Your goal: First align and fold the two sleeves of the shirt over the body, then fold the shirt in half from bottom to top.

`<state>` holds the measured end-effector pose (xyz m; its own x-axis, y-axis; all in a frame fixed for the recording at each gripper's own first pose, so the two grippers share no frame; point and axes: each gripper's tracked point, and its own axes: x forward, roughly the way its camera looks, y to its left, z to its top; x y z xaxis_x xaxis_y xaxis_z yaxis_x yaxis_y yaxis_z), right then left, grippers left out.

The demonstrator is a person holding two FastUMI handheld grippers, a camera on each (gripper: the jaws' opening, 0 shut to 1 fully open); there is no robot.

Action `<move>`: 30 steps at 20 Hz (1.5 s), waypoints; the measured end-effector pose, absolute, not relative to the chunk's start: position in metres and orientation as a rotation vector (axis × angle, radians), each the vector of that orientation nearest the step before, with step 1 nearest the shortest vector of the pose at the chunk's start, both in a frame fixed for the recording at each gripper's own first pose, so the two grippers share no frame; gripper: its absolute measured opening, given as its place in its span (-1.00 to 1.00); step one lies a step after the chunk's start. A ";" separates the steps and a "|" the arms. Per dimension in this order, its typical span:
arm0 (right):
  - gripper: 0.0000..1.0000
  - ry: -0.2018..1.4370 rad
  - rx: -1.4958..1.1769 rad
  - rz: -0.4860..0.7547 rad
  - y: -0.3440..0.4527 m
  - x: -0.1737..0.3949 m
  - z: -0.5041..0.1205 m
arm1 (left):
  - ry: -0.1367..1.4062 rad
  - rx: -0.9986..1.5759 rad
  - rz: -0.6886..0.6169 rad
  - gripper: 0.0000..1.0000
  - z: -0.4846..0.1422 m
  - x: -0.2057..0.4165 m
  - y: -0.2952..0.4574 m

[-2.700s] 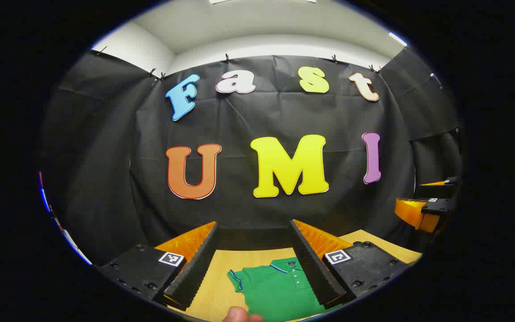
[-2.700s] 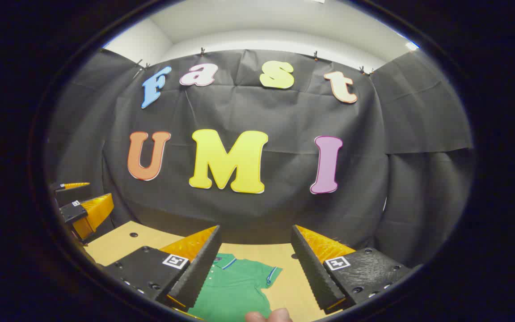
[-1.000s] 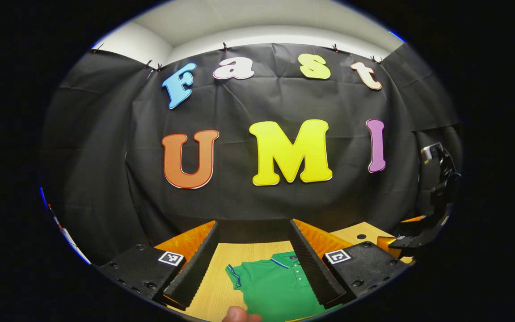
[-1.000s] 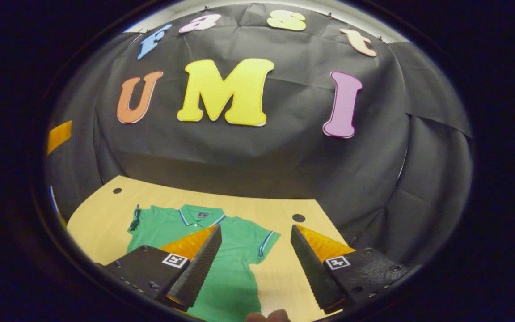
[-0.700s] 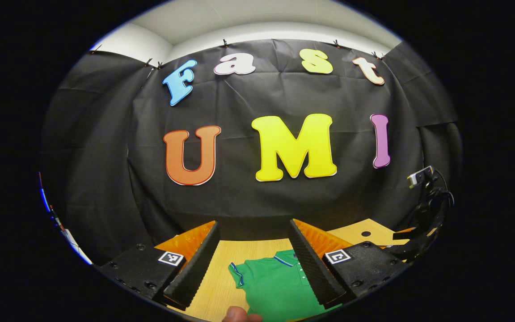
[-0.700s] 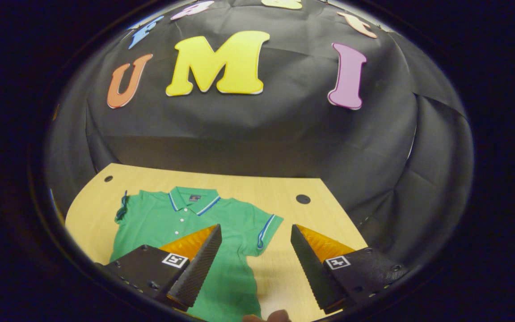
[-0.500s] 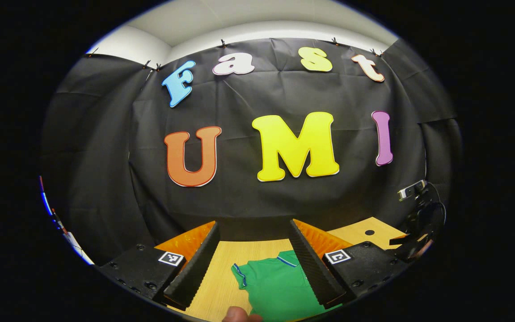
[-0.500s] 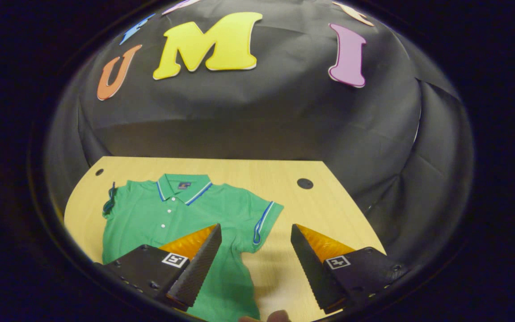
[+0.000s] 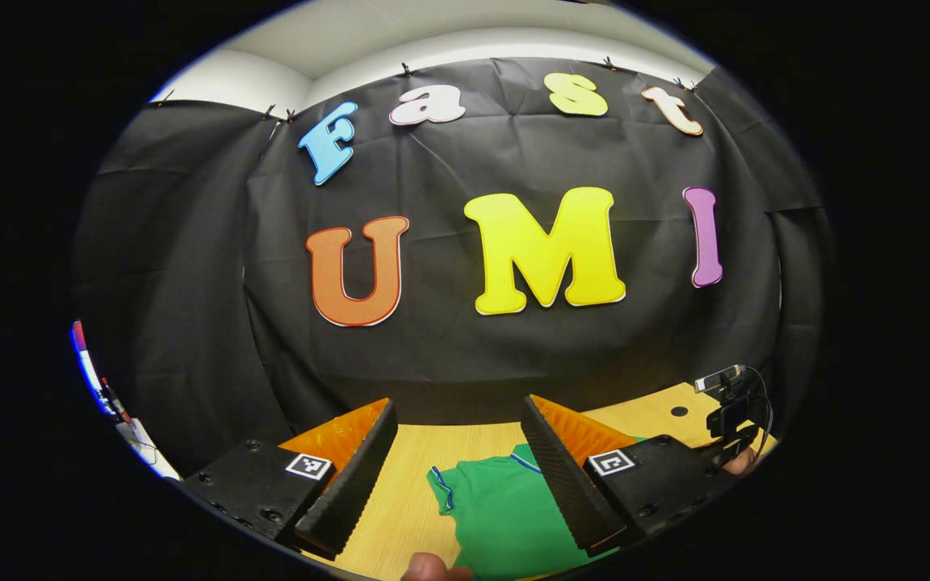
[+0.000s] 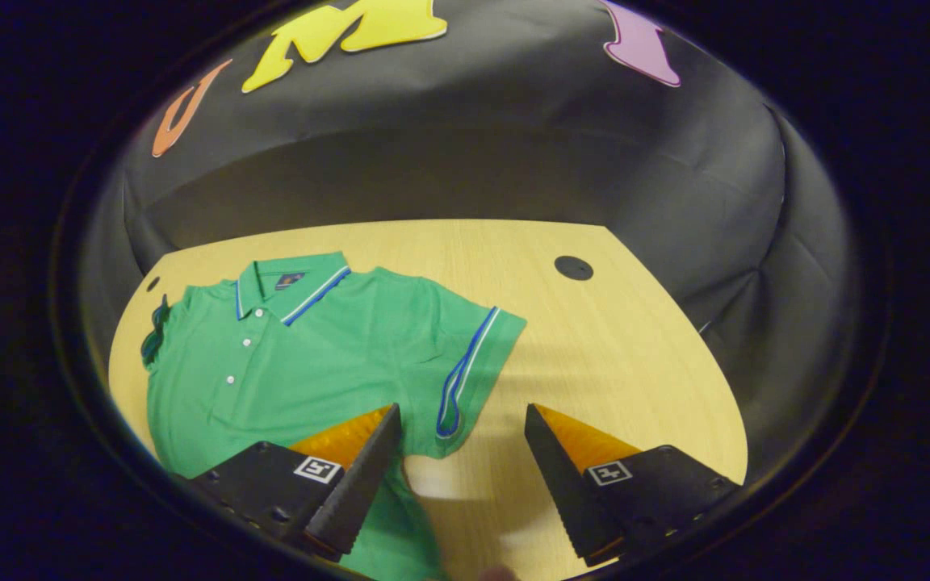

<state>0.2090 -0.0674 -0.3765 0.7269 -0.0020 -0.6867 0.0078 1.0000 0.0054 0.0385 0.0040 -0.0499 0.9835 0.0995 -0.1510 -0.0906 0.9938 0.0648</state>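
The table (image 10: 594,339) carries the shirt (image 10: 312,355) spread flat, collar toward the wall, both sleeves unfolded. The right gripper (image 10: 457,476) hangs wide open and empty above the shirt's striped sleeve (image 10: 465,363); the left gripper (image 9: 457,476), likewise open and empty, hangs above the opposite sleeve. Risk: pinching sleeve and body together would drag the shirt askew

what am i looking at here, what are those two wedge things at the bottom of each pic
Those wedges are the two fingers of a hand-held gripper; a person holds one in each hand. A camera rides on each, so each picture looks forward along its own fingers. The left gripper is open, low over the table. The right gripper is open too, above the right sleeve of a green shirt lying flat. Nothing is held. In the left gripper view the other gripper shows at far right.
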 end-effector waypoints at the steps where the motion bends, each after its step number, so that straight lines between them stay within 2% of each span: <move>1: 0.87 0.773 0.013 -0.001 -0.068 0.212 -0.382 | 0.157 0.066 0.095 0.98 -0.050 0.039 0.003; 6: 0.39 0.824 0.056 0.044 -0.062 0.220 -0.396 | 0.155 0.101 0.096 0.99 -0.049 0.040 0.005; 8: 0.01 0.833 0.071 0.033 -0.062 0.226 -0.396 | 0.167 0.100 0.092 0.99 -0.050 0.039 0.004; 9: -0.33 0.839 0.092 0.036 -0.061 0.225 -0.397 | 0.169 0.100 0.091 0.98 -0.051 0.038 0.003; 11: -0.70 0.846 0.121 0.030 -0.061 0.226 -0.397 | 0.171 0.101 0.091 0.98 -0.051 0.037 0.002; 16: -0.76 0.823 0.130 0.013 -0.072 0.225 -0.385 | 0.168 0.097 0.071 0.99 -0.048 0.038 -0.009; 17: -1.00 0.818 0.138 0.018 -0.072 0.223 -0.381 | 0.167 0.096 0.069 0.99 -0.049 0.038 -0.010; 24: -1.00 0.692 0.080 0.045 -0.057 0.240 -0.326 | 0.150 0.096 0.064 0.98 -0.043 0.034 -0.013; 30: -1.00 0.637 -0.026 0.192 0.017 0.239 -0.299 | 0.149 0.088 0.102 0.98 -0.041 0.024 0.003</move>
